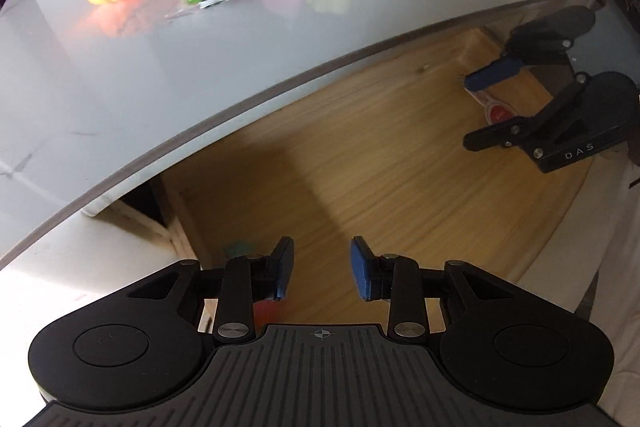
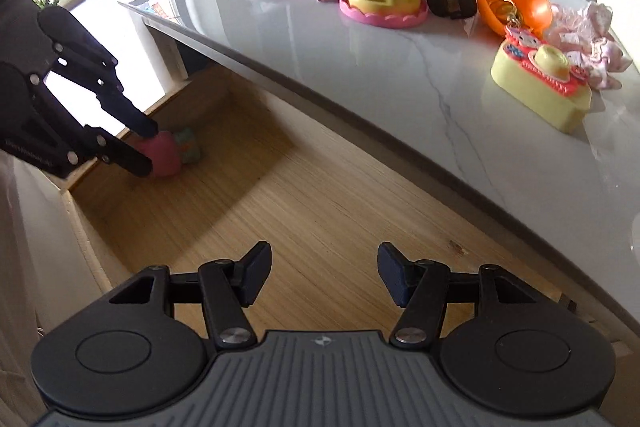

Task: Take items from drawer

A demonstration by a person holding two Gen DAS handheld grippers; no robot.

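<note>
Marble tabletop (image 1: 120, 75) crowded with toys, wooden drawer (image 1: 360, 155) pulled open beneath; left wrist view: left gripper (image 1: 322, 269) jaws apart, nothing between. Right wrist view: right gripper (image 2: 323, 277) jaws apart over bare drawer floor; pink toy (image 2: 164, 155) sits in far drawer corner, left gripper's fingertips around it, contact unclear.

Both tools share one build. The left gripper (image 1: 322, 273) has a dark grey ribbed housing with a small crosshair mark at its front edge. On either side of that mark sit two rounded matte black lobes, each with a shallow circular recess. Black link arms run forward from the lobes, pinned with silver round-headed screws, and end in flat fingers (image 1: 362, 273) faced with blue pads. The right gripper (image 2: 324, 277) has the same ribbed housing, crosshair and screws; seen from the left wrist camera, its black body carries pale lettering reading DAS.
</note>
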